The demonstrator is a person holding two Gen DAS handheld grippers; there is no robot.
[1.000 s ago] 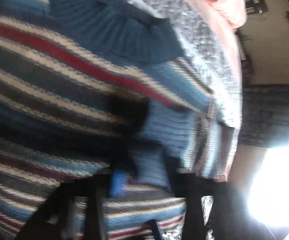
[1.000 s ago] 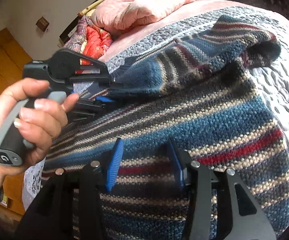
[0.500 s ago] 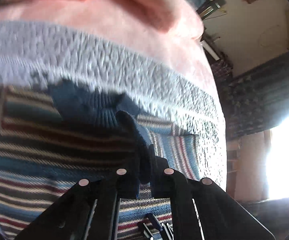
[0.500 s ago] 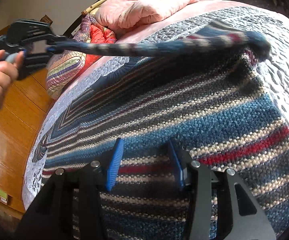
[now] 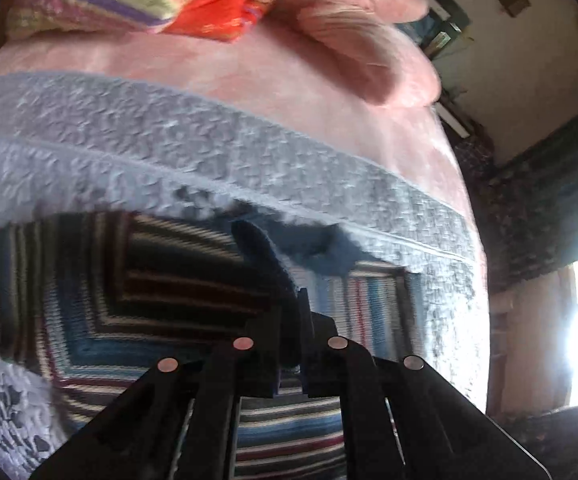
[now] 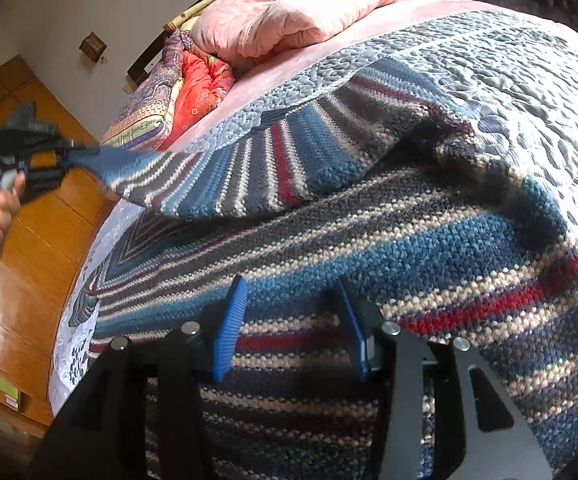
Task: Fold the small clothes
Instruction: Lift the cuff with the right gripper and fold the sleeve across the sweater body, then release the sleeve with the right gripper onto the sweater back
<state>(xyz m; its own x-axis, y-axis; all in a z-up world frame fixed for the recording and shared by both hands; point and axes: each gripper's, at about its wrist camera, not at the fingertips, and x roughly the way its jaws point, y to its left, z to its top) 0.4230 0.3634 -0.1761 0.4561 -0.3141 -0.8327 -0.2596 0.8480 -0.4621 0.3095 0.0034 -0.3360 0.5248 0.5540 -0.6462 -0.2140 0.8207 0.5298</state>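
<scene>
If the left gripper (image 6: 63, 160), fingers pinched on the sweater's (image 6: 409, 240) sleeve (image 6: 225, 176), tugs harder, the knit slides under the right gripper (image 6: 293, 320), whose spread fingers grip nothing.

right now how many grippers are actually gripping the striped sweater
1. The left gripper is shut on the striped sweater, pulling its sleeve out to the side. The right gripper sits open over the sweater body, gripping nothing.

Right claw (image 6: 291, 320): black frame, blue ribbed pads (image 6: 229, 328).
</scene>
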